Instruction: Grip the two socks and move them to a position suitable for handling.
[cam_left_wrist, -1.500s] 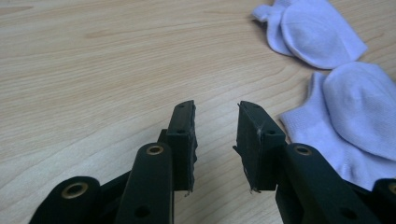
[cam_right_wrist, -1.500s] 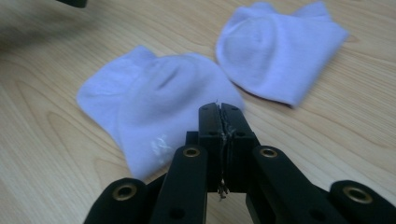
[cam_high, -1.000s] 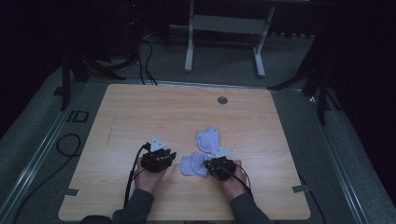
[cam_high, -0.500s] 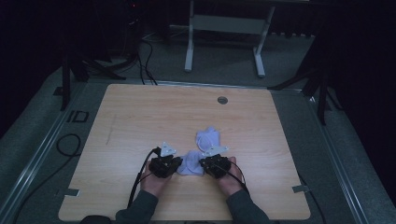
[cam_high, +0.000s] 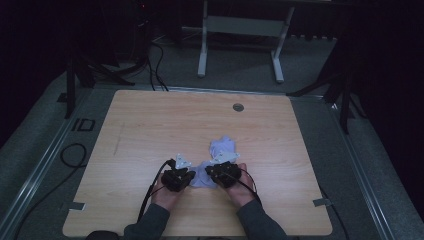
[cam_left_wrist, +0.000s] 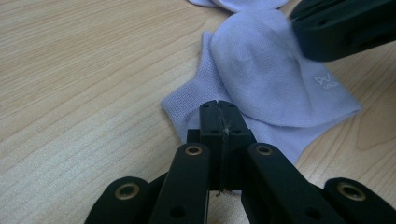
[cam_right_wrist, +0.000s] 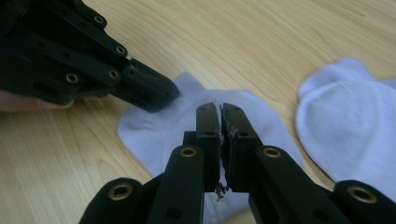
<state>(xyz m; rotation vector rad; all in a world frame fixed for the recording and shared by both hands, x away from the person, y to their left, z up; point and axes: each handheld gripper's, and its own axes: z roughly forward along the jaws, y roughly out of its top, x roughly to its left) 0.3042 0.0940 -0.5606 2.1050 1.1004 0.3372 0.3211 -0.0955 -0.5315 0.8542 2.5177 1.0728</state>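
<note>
A pale lilac sock (cam_high: 201, 176) (cam_left_wrist: 261, 70) (cam_right_wrist: 159, 135) lies flat on the wooden table near its front edge, between my two grippers. My left gripper (cam_high: 189, 176) (cam_left_wrist: 223, 108) has just been closing its jaws, which now meet on the sock's cuff edge. The right gripper (cam_high: 211, 173) (cam_right_wrist: 220, 109) is shut on the sock's middle, where the cloth rises in a small mound. Each gripper shows in the other's view: the right gripper (cam_left_wrist: 345, 28) and the left gripper (cam_right_wrist: 149, 91). A second sock (cam_high: 223, 147) (cam_right_wrist: 350, 135) lies crumpled just beyond.
The table (cam_high: 150, 130) has a round grommet hole (cam_high: 238, 107) at the back and tape marks (cam_high: 75, 205) near its front corners. Black cables (cam_high: 150, 195) trail from the grippers. A metal stand (cam_high: 240, 30) is on the floor behind the table.
The left hand has slid right and toward the near sock, and its jaws have shut at the cuff. The right gripper stays shut on the sock, barely shifted.
</note>
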